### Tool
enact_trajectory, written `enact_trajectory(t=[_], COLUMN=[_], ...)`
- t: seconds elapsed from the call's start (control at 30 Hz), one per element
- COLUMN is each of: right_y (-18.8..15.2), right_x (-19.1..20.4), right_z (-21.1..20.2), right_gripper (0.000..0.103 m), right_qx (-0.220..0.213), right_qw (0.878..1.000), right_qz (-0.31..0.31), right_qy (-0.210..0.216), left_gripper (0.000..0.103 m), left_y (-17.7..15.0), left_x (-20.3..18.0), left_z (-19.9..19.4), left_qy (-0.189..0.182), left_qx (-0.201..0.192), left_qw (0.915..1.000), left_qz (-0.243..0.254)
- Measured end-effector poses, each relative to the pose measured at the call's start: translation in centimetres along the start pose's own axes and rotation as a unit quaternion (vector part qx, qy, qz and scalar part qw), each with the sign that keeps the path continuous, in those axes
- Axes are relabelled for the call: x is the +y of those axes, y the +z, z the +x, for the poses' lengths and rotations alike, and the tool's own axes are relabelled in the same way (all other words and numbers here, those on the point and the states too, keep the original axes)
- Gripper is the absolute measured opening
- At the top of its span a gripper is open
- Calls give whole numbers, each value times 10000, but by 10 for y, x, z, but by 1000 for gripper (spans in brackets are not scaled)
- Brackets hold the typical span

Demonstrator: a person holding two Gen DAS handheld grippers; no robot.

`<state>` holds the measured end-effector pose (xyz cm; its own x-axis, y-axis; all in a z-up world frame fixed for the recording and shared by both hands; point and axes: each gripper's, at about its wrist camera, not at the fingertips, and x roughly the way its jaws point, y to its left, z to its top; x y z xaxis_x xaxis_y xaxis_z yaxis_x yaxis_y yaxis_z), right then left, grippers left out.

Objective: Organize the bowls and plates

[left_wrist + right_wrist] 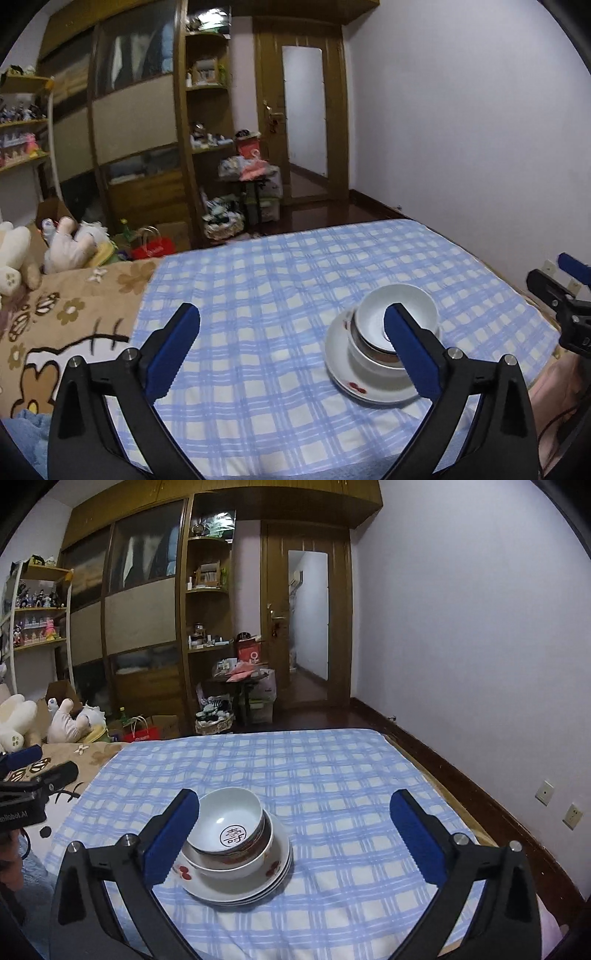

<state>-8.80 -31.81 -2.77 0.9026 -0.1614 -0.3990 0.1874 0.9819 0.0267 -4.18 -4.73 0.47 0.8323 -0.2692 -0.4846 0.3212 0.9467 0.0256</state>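
A stack of white plates (275, 880) with red fruit prints lies on the blue checked cloth (332, 775). A white bowl (240, 869) sits on the plates, and a smaller bowl (229, 816) with a black character inside is nested in it. My right gripper (294, 797) is open above the cloth; its left finger stands in front of the stack's left side and nothing is between the pads. In the left wrist view the same plates (341, 369) and top bowl (373, 314) lie behind the right finger of my left gripper (291, 312), which is open and holds nothing.
A brown flowered blanket (74, 306) with plush toys (70, 243) lies left of the cloth. Beyond the bed stand a wardrobe (140, 627), cluttered shelves, bags on the floor and a door (306, 620). A plain wall (480, 627) with sockets runs along the right.
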Motion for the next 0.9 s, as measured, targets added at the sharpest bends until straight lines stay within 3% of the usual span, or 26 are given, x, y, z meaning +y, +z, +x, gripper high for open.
enact_trajectory(t=[0.37, 0.53, 0.9], right_y=[-8, -11, -13], right_x=[-15, -16, -19], right_z=[27, 38, 47], right_gripper=[103, 103, 103], right_qx=[402, 556, 653], right_qw=[9982, 9976, 9967], right_qz=[384, 406, 453], right_qy=[205, 100, 144], left_gripper=[99, 99, 99], left_y=[-8, -10, -12], left_x=[-3, -9, -16], left_z=[25, 35, 43], left_qy=[169, 248, 160], left_qx=[343, 474, 632], left_qw=[9993, 9984, 9974], left_qz=[23, 154, 301])
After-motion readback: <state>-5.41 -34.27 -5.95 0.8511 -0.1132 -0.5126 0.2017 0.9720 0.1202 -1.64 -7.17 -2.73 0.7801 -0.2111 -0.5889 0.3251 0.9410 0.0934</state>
